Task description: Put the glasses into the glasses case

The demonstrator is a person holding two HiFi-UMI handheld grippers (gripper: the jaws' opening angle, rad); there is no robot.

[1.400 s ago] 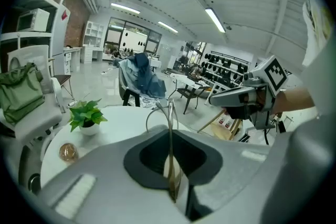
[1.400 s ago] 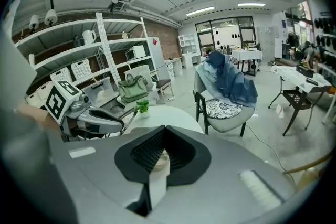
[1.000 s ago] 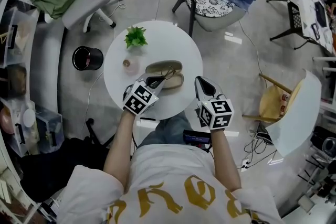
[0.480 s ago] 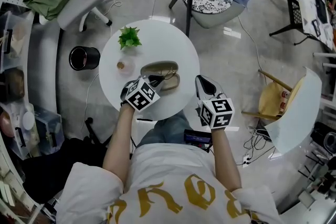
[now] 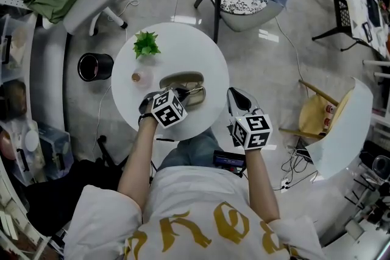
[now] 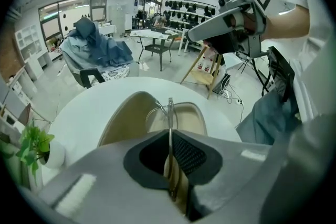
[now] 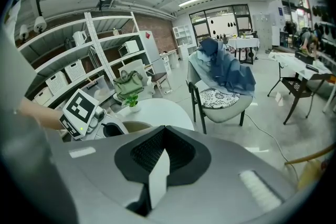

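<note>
Head view, glasses case (image 5: 180, 78) open on round table (image 5: 183, 45), left gripper (image 5: 184, 96) at case's near edge, right gripper (image 5: 236, 97) right of case, apart from it; left gripper view, jaws clamped on glasses (image 6: 169, 118), held over case tray; right gripper view, jaws together, nothing between them.

No txt, brand or no. reads clearly anywhere. The big gold print (image 5: 210, 231) across your white cotton T-shirt (image 5: 183, 192) is upside down to the head view, cut off by the frame edge & won't resolve into letters. The black-and-white marker cube (image 5: 169, 109) on your left gripper (image 5: 186, 94) & its twin cube (image 5: 253, 131) on your right gripper (image 5: 234, 94) show only block patterns, no chars
</note>
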